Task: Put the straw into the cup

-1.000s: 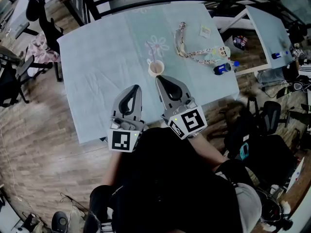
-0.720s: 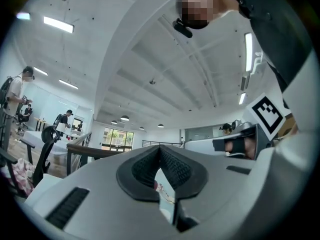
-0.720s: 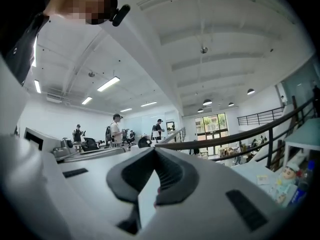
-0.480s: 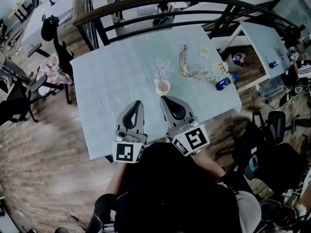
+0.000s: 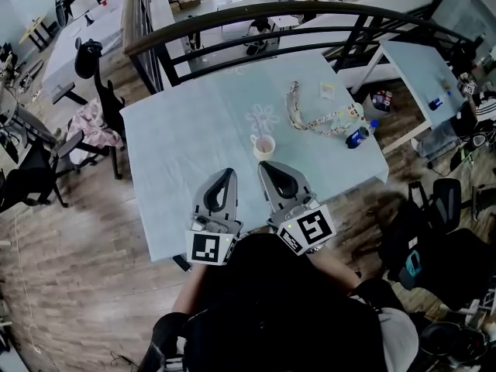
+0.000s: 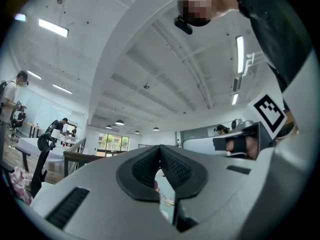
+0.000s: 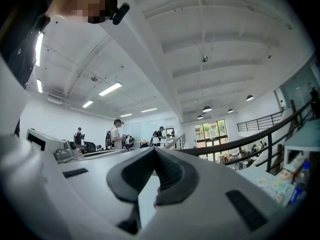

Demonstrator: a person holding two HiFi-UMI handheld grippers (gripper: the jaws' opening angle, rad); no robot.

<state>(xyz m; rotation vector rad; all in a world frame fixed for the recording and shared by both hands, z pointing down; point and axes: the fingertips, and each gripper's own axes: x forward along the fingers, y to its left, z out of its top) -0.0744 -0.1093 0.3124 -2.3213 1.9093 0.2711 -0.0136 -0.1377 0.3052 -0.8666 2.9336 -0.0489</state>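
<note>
A small white cup with a pinkish inside stands on the pale blue-green table, next to a printed flower. I cannot make out a straw in any view. My right gripper is shut with nothing in it, its tip just short of the cup on the near side. My left gripper hovers shut and empty beside it, to the left. In the left gripper view the left gripper has its pads meeting at the tip. In the right gripper view the right gripper is likewise closed.
A patterned lanyard, a small white card and a lying blue bottle occupy the table's far right. A dark railing runs behind the table. Chairs stand left, a second table right.
Both grippers have lifted a little and the right tip sits slightly further back from the cup. The head view has pulled back, showing more floor and railing. Both jaws stayed closed.
</note>
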